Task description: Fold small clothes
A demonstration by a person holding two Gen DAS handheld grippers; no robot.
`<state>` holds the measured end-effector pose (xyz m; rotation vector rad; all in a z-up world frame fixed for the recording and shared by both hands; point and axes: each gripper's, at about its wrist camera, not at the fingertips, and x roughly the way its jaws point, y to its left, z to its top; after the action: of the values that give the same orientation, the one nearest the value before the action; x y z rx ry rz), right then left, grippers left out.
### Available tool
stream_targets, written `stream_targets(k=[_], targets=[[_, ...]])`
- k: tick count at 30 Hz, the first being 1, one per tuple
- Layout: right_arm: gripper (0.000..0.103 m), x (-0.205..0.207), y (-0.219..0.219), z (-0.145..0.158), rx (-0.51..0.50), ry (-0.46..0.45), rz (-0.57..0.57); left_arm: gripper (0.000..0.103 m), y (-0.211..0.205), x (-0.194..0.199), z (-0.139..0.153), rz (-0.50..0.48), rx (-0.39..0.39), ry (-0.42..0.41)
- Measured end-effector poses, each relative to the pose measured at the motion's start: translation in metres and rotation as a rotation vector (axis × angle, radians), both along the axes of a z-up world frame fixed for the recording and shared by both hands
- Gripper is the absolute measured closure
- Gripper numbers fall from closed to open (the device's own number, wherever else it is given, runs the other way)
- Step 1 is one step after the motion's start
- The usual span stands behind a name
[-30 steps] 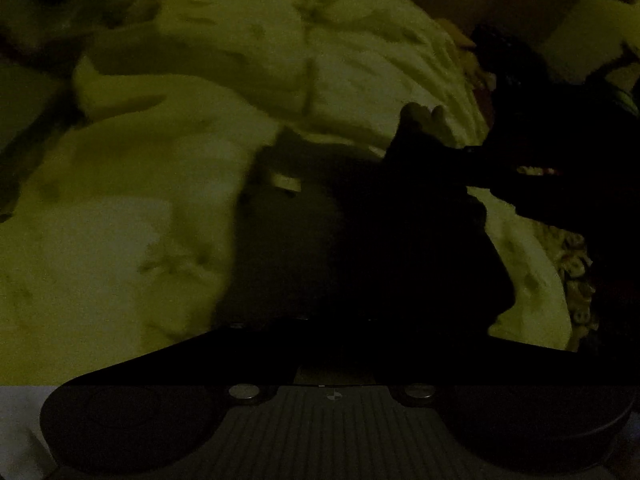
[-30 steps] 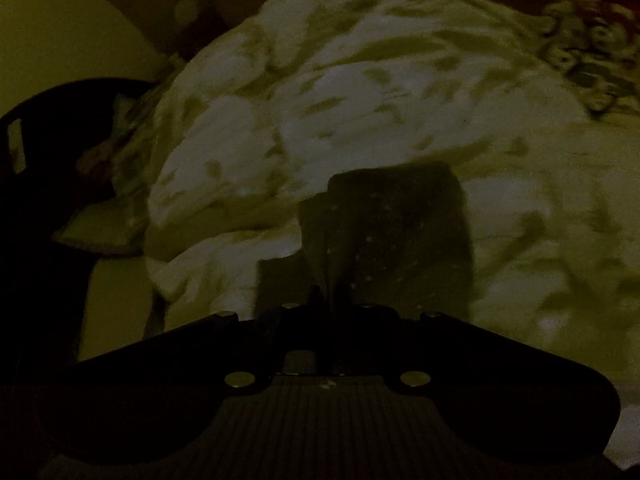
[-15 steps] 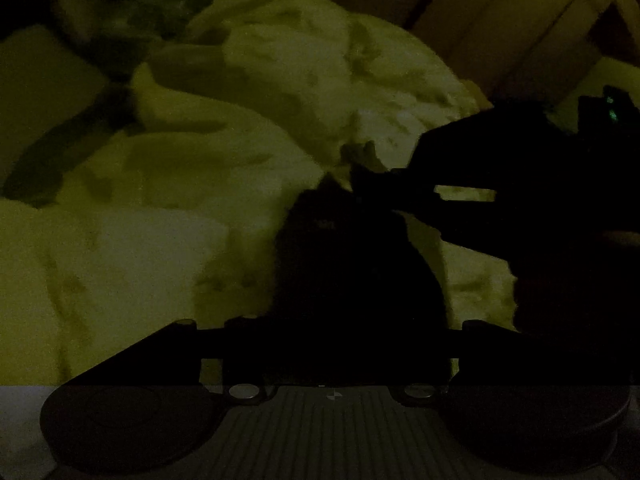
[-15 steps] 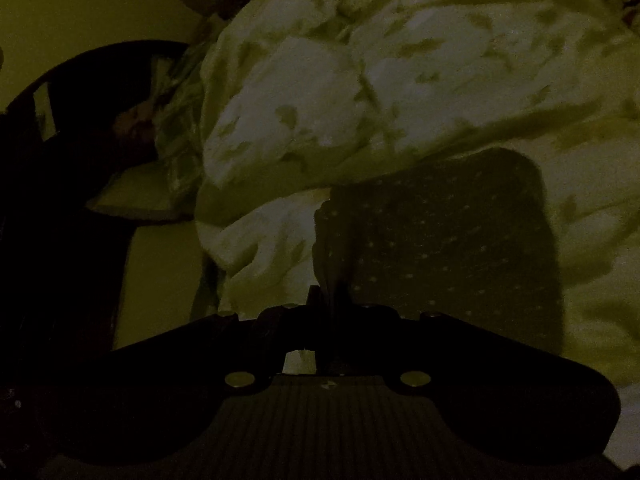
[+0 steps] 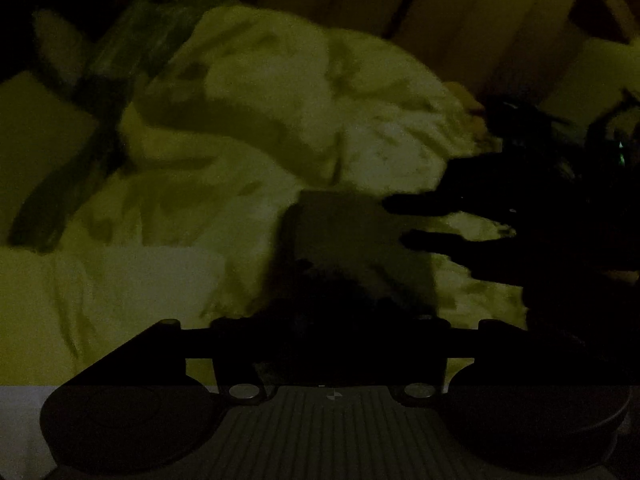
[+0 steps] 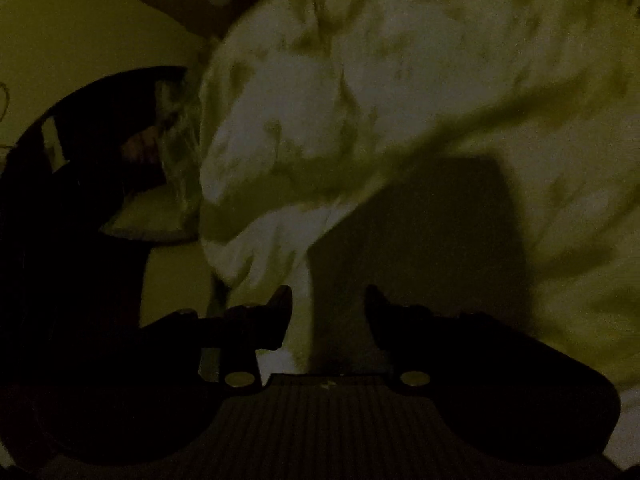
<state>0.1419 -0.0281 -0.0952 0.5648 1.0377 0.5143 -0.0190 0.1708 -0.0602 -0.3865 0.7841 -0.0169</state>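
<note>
A small dark garment [image 5: 352, 240] with faint pale dots lies folded flat on the pale duvet [image 5: 160, 264]. My left gripper [image 5: 330, 324] is open at full width just short of the garment's near edge, and its pads touch nothing. In the left wrist view my right gripper [image 5: 394, 222] reaches in from the right, its two fingers apart over the garment's right side. In the right wrist view the garment [image 6: 432, 240] fills the middle. The right gripper [image 6: 328, 300] has its jaws opening, with the cloth's near left edge lying loose between them, not pinched.
The crumpled duvet [image 6: 400, 80] covers most of the bed. A green patterned cloth [image 5: 120, 80] lies at its far left, with wooden panels [image 5: 460, 8] behind. A pillow [image 6: 156, 216] and a dark rounded object [image 6: 72, 200] are to the left in the right wrist view. The light is very dim.
The left gripper went from shut to wide open and drew back slightly. The right gripper, shut on the garment's edge until half a second ago, has parted its jaws. The garment now lies flat.
</note>
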Motion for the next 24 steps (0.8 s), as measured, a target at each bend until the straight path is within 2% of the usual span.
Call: stream_targets(k=[3,5,7,8,11,12,16,18,20,21,23,24], targets=[[0.059,-0.01,-0.03,0.006,-0.116,-0.03,-0.011,0.0,-0.017,0.004,0.008,-0.096,0.028,-0.033],[0.059,-0.019,-0.044,0.002,-0.213,-0.042,0.003,0.002,-0.031,0.017,-0.003,-0.134,0.078,0.029],[0.059,-0.03,-0.054,-0.005,-0.279,-0.046,0.013,0.009,-0.038,0.027,-0.021,-0.122,0.135,0.104],[0.059,-0.034,-0.059,-0.008,-0.289,-0.03,0.01,0.016,-0.036,0.029,-0.028,-0.108,0.138,0.121],[0.059,-0.043,-0.074,-0.02,-0.256,0.03,-0.012,0.024,-0.02,0.031,-0.047,-0.041,0.075,0.175],[0.059,-0.046,-0.078,-0.023,-0.246,0.044,-0.025,0.024,-0.014,0.029,-0.052,-0.023,0.054,0.185],[0.059,-0.057,-0.083,-0.032,-0.219,0.085,-0.028,0.026,-0.004,0.025,-0.071,-0.026,0.067,0.218],[0.059,-0.06,-0.08,-0.035,-0.21,0.094,-0.002,0.024,0.0,0.026,-0.08,-0.029,0.038,0.23],[0.059,-0.062,-0.074,-0.038,-0.205,0.095,0.021,0.01,0.003,0.028,-0.083,-0.039,0.014,0.232],[0.059,-0.064,-0.072,-0.039,-0.203,0.094,0.037,0.009,0.004,0.028,-0.08,-0.045,0.007,0.222],[0.058,-0.065,-0.071,-0.038,-0.2,0.086,0.059,0.0,0.008,0.025,-0.071,-0.061,0.001,0.194],[0.057,-0.065,-0.07,-0.038,-0.197,0.081,0.066,0.0,0.01,0.024,-0.065,-0.071,-0.012,0.177]])
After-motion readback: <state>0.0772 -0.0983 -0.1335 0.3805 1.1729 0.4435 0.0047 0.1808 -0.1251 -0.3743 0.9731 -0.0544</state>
